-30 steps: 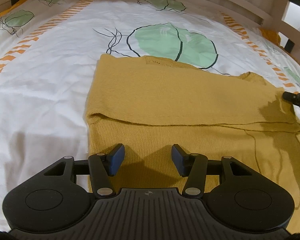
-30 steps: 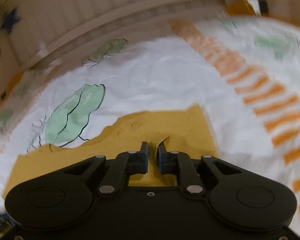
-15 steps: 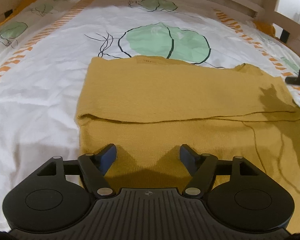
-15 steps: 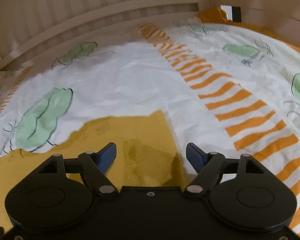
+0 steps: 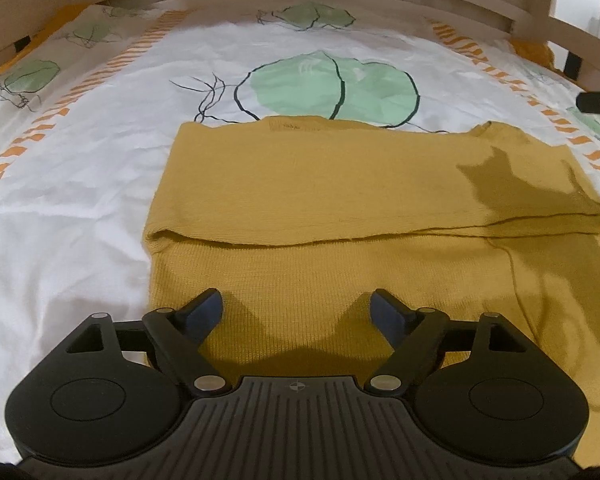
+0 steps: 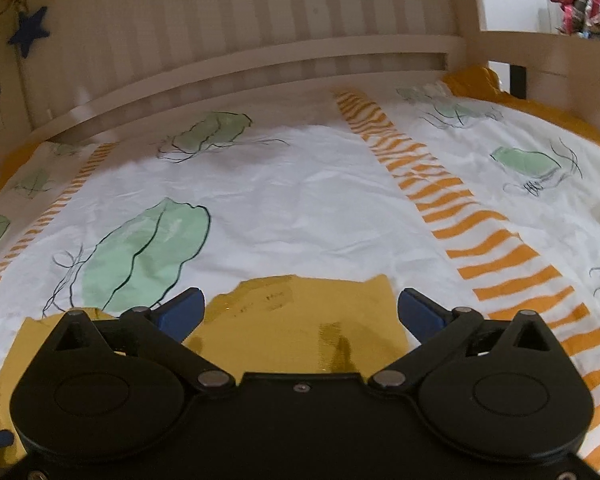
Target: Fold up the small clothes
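The work surface is a bed covered by a white sheet (image 5: 80, 208) printed with green leaf shapes and orange striped bands; a pale slatted bed rail (image 6: 260, 56) runs along the far side, and a blue star ornament (image 6: 30, 34) hangs at far left in the right wrist view. A heap of red and patterned items (image 6: 584, 10) sits beyond the frame at far right. Nothing lies on the garment or blocks access to it. The mustard knit garment (image 5: 340, 184) lies flat at the near centre of the sheet, its far portion doubled over toward the near side, leaving a fold edge running left to right across it. The left gripper (image 5: 296, 308) is angled down over the near part of the garment, jaws opening and wide apart, nothing between the pads. The right gripper (image 6: 300, 308) is above the garment's far right corner, jaws likewise opening and spread wide, clear of the fabric. Its tip shows at the right edge of the left wrist view.
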The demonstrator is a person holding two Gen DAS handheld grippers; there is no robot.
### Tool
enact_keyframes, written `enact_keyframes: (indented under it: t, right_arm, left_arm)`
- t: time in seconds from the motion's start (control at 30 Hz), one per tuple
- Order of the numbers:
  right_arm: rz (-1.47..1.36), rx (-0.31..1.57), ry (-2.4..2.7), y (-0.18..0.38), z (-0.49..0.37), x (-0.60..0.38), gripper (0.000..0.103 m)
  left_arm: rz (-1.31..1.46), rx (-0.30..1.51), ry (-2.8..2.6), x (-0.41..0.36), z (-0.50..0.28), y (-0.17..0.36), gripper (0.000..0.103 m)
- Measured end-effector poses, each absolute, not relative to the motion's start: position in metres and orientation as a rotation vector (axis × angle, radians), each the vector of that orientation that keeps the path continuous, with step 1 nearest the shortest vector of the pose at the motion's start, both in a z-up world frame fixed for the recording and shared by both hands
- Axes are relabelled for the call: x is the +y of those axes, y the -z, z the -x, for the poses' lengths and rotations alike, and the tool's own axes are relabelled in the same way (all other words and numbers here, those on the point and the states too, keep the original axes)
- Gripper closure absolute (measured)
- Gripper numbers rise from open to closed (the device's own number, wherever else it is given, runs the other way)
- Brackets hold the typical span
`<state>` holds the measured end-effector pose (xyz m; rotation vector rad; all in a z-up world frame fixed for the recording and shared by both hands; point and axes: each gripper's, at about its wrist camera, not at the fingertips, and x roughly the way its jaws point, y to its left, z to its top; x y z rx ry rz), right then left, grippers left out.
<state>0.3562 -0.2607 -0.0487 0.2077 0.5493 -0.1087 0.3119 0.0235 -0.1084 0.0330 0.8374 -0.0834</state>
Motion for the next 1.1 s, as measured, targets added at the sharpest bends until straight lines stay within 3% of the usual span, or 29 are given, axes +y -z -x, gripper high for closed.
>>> enact_keyframes:
  t: [0.3,0.8,1.1]
  right_arm:
    - [-0.171,0.508,0.031,0.031,-0.337,-0.247,0.0]
    - [-0.044,0.492,0.01,0.015,-0.275,-0.265,0.001]
    - [-0.039,0.541,0.12,0.027,-0.218,-0.244,0.002]
  left_arm:
    - [-0.024,0.875,0.085,0.024,-0.309,0.097,0.027]
    - [0.132,0.766,-0.014,0.05,-0.271,0.076,0.03]
    - [0.058,0.658,-0.005,0.051,-0.212,0.05,0.03]
